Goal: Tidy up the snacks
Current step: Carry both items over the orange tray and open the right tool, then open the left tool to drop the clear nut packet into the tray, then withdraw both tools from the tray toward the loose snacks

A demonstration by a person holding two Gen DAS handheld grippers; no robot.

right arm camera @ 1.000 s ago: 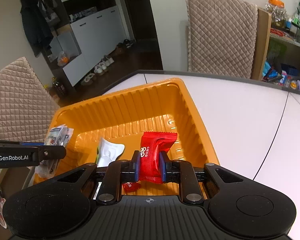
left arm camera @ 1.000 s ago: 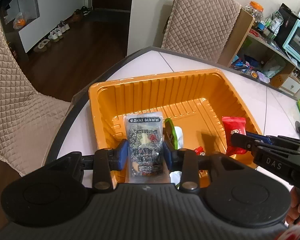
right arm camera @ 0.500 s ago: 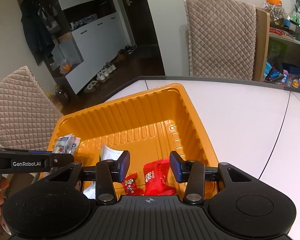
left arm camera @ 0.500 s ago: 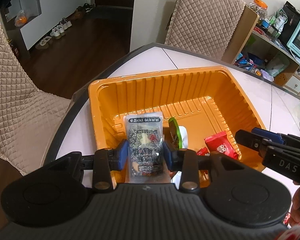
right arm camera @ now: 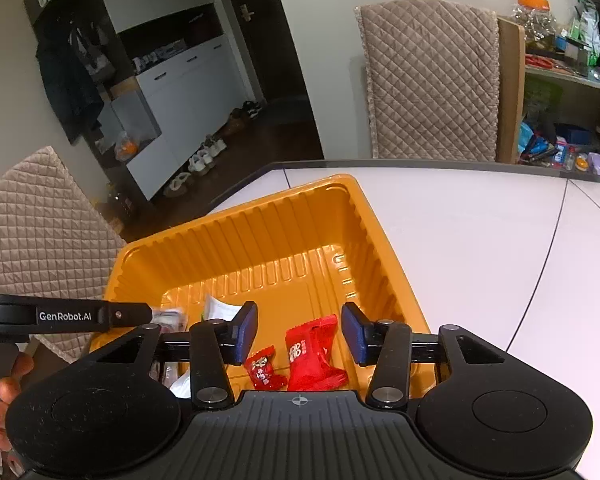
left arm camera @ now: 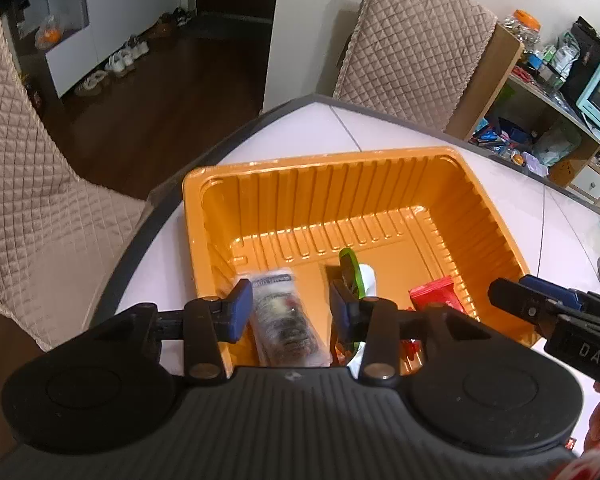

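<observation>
An orange tray [left arm camera: 380, 184] [right arm camera: 260, 232] stands on the white table. My left gripper [left arm camera: 290, 310] hovers over its near left corner with its jaws opening. A clear packet with dark print [left arm camera: 284, 320] hangs blurred between the pads, and neither pad presses on it. My right gripper [right arm camera: 300, 330] is over the tray's near right part, its jaws opening too. Below it, a red packet [right arm camera: 312, 352] [left arm camera: 436, 296] and a small red candy [right arm camera: 262, 368] lie on the tray floor. A white and green packet [left arm camera: 356, 276] [right arm camera: 220, 310] lies mid-tray.
Quilted chairs [left arm camera: 412, 36] [left arm camera: 28, 200] stand at the table's far and left sides. A cluttered shelf [left arm camera: 540, 128] is at the right. The table's dark edge [left arm camera: 140, 232] runs just left of the tray. Bare white tabletop [right arm camera: 480, 248] spreads to the tray's right. A person's hand [right arm camera: 4, 392] grips the left tool.
The right gripper let go of the red packet, which dropped into the tray, and its jaws widened. The left jaws have parted and the dark-printed packet is slipping down.
</observation>
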